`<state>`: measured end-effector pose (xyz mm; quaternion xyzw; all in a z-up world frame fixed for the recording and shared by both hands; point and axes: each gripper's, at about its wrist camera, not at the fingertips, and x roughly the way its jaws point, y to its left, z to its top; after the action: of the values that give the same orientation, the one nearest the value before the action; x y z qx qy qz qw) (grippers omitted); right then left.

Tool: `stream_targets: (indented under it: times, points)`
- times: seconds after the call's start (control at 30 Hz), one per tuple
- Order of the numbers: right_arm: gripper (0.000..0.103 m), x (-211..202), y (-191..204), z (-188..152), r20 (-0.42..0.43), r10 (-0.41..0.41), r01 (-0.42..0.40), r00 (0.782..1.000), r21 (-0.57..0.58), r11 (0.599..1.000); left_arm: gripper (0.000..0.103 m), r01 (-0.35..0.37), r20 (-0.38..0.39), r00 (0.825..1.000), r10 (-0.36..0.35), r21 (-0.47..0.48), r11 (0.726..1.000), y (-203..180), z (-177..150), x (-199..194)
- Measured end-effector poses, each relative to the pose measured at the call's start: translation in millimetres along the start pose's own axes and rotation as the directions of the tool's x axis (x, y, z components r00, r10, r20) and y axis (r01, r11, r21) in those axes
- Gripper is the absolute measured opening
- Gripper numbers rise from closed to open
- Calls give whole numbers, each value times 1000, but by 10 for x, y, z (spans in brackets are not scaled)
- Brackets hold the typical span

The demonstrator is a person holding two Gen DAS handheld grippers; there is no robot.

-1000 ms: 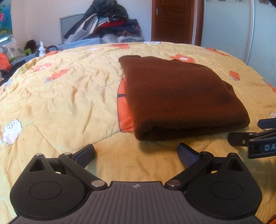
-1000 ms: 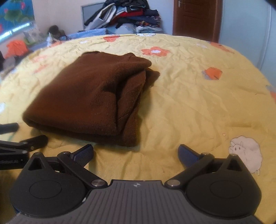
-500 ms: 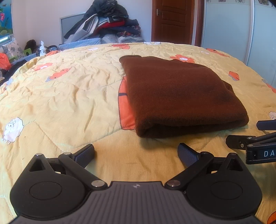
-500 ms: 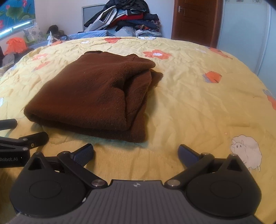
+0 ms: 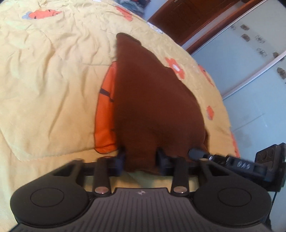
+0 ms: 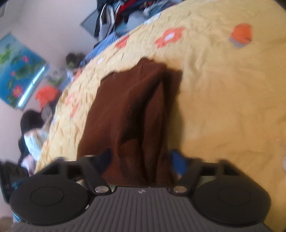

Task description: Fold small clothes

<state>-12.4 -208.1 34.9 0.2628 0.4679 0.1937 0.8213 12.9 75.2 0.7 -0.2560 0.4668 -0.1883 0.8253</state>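
Observation:
A folded brown garment (image 5: pixel 152 107) lies on the yellow quilt (image 5: pixel 44 89). In the left wrist view my left gripper (image 5: pixel 141 158) is shut on its near edge, with brown cloth bunched between the fingers. In the right wrist view my right gripper (image 6: pixel 141 158) is shut on the near edge of the same brown garment (image 6: pixel 135 110), which runs away from it in long folds. The right gripper also shows in the left wrist view (image 5: pixel 232 160), close beside the left one. Both views are tilted and blurred.
The quilt has orange flower and carrot patches (image 5: pixel 105 114). A pile of clothes (image 6: pixel 121 12) sits at the far side of the bed. A wooden door (image 5: pixel 187 19) and pale wardrobe panels (image 5: pixel 250 62) stand behind. A person (image 6: pixel 34 135) is beside the bed at left.
Both grippers were open in front of the folded garment. They have moved in, closed on its near edge and tilted. The garment now looks drawn toward the grippers.

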Motion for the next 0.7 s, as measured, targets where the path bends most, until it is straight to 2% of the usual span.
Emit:
stream_targets:
  times: [0.03, 0.1, 0.2, 0.27, 0.3, 0.37, 0.4, 0.43, 0.47, 0.5, 0.53, 0.57, 0.63, 0.7]
  points:
    - [34, 59, 32, -10, -18, -10, 10, 1000, -36, 999, 22, 0, -2, 1000, 0, -14, 1000, 13, 6, -22]
    - [30, 29, 90, -34, -13, -3, 2, 1000, -82, 997, 17, -23, 22, 1000, 22, 32, 999, -46, -33, -145]
    - [29, -121, 99, -64, -8, 33, -34, 999, -108, 994, 17, -75, 47, 997, 69, 139, 987, -124, -127, -246]
    - [28, -57, 72, -119, -34, -10, 5, 999, -153, 988, 18, -108, 43, 994, 102, 172, 979, -110, -173, -212]
    - [31, -46, 70, -150, -23, -4, -1, 1000, -187, 982, 20, -107, 53, 994, 99, 192, 976, -137, -201, -234]
    - [46, -83, 54, -74, -44, 13, -21, 999, -174, 985, 22, -99, 88, 993, 80, 244, 965, -235, -232, -361]
    - [61, -140, 55, -1, -34, 10, -15, 999, -155, 988, 30, -104, 111, 991, 77, 272, 957, -293, -243, -431]
    - [70, -240, 43, 93, 12, 19, -17, 1000, -145, 989, 36, -112, 138, 988, 73, 297, 948, -344, -250, -505]
    - [74, -347, 39, 192, 74, 38, -27, 997, -138, 990, 51, -113, 166, 984, 63, 316, 942, -374, -247, -567]
    - [77, -420, 22, 314, 123, 60, -45, 991, -120, 992, 72, -109, 198, 979, 44, 330, 938, -395, -228, -637]
    - [77, -439, -2, 459, 148, 76, -63, 986, -90, 994, 81, -104, 226, 974, 25, 343, 933, -435, -203, -661]
    - [77, -417, -29, 610, 163, 81, -72, 983, -61, 996, 86, -103, 246, 969, 13, 357, 929, -473, -180, -656]
    - [77, -259, -49, 895, 170, 61, -56, 984, -37, 998, 86, -108, 241, 970, 18, 368, 924, -561, -124, -548]
    - [76, 23, -49, 1116, 124, 2, 2, 992, -28, 1000, 86, -90, 217, 976, 5, 381, 920, -614, -100, -398]
